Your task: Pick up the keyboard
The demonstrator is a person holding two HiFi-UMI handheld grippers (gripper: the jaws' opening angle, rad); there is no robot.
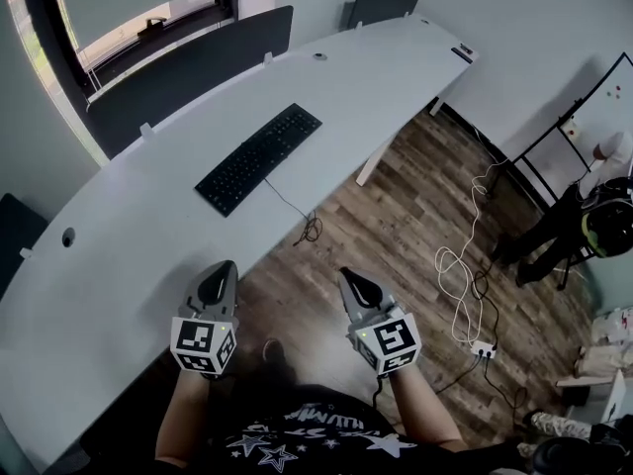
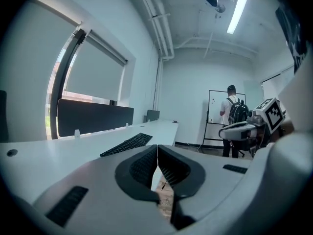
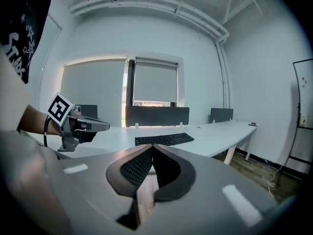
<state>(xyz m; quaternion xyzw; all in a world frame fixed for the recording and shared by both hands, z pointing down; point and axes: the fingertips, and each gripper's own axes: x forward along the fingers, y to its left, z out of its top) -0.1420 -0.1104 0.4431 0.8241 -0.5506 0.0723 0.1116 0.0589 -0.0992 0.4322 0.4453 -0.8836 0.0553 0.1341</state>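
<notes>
A black keyboard (image 1: 259, 158) lies flat on the long white desk (image 1: 119, 236), its thin cable hanging over the front edge. It also shows in the left gripper view as the keyboard (image 2: 126, 144) and in the right gripper view as the keyboard (image 3: 164, 139). My left gripper (image 1: 222, 271) is over the desk's near edge, short of the keyboard, jaws shut and empty. My right gripper (image 1: 353, 280) hangs over the wooden floor beside the desk, also shut with nothing in it. Both point toward the keyboard.
Dark partition panels (image 1: 188, 67) stand along the desk's far side. White and black cables (image 1: 465, 285) with a power strip lie on the wooden floor at the right. A person with a backpack (image 1: 584, 221) stands by a whiteboard (image 1: 593, 117) at the far right.
</notes>
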